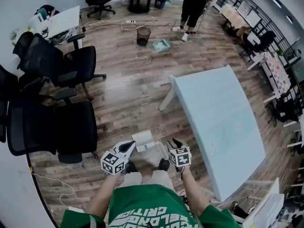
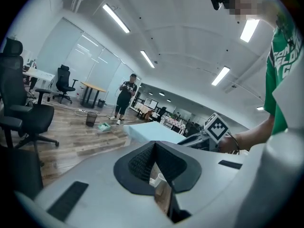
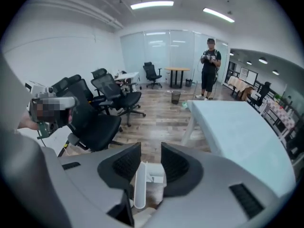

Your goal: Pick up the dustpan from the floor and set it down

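Open office, swivel chairs [image 1: 71, 127], desks [image 1: 223, 122], wastebasket [image 1: 143, 36]

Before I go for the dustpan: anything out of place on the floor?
A teal tray-like item lies on the floor beside the black wastebasket, not in it, and a loose cable sprawls beyond it. Nothing else stands out.

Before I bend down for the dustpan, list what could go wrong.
1. The left gripper has its jaws together. Unless they open, it would likely just push the dustpan along the floor.
2. The right gripper has its jaws apart, lined up with the thin handle. A grip there may let the pan tip.
3. The table edge is close on the right, so bending could bump it.
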Demonstrator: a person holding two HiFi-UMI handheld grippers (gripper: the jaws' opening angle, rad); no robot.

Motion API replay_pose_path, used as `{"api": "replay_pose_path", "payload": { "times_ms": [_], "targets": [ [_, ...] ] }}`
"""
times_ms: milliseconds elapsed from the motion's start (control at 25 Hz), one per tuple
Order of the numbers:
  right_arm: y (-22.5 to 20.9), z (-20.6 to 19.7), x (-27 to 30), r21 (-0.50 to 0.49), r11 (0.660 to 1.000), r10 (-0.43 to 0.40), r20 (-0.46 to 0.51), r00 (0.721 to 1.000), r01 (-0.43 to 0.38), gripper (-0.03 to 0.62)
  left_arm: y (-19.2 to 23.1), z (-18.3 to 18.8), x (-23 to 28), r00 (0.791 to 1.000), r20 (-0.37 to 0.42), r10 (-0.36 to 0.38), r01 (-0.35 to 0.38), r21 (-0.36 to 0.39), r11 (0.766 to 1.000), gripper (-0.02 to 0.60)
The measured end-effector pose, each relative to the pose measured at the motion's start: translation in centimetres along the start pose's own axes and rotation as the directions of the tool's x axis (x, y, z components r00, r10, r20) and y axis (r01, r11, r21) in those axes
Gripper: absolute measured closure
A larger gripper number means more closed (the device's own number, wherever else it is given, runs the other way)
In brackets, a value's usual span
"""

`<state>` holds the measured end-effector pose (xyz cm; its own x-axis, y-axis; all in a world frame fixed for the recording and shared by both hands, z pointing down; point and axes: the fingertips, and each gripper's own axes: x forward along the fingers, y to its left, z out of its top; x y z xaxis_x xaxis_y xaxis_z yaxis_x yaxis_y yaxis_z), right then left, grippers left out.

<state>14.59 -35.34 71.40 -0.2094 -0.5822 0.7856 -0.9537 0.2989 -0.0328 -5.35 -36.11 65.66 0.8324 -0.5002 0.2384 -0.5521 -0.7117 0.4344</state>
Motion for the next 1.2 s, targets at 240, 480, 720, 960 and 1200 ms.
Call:
{"api": "replay_pose_path", "payload": {
  "times_ms": [240, 480, 720, 960, 1200],
  "targets": [
    [-2.6, 5.1, -5.4, -0.04, 0.999, 0.005, 0.232, 0.973, 0.004, 0.558, -2.2, 1.1, 3.0, 0.998, 0.01, 0.057, -0.057, 0.033, 0.998, 0.58],
    [-6.2, 8.2, -9.0, -0.05, 0.998, 0.056, 0.362, 0.93, -0.041, 0.579, -4.4, 3.3, 6.5, 0.993, 0.05, 0.103, -0.104, 0.033, 0.994, 0.58],
    [-9.9, 8.3, -10.5, -0.038, 0.996, 0.093, 0.395, 0.914, -0.085, 0.586, -6.9, 4.2, 9.3, 0.988, 0.087, 0.131, -0.133, 0.017, 0.991, 0.58],
    [-12.0, 8.1, -10.8, -0.059, 0.991, 0.131, 0.404, 0.905, -0.117, 0.586, -7.8, 3.6, 11.3, 0.985, 0.071, 0.156, -0.159, 0.024, 0.987, 0.58],
    [-13.4, 7.9, -11.2, -0.072, 0.987, 0.163, 0.405, 0.9, -0.147, 0.586, -8.3, 3.1, 13.1, 0.979, 0.047, 0.199, -0.201, 0.047, 0.978, 0.58]
  ]
}}
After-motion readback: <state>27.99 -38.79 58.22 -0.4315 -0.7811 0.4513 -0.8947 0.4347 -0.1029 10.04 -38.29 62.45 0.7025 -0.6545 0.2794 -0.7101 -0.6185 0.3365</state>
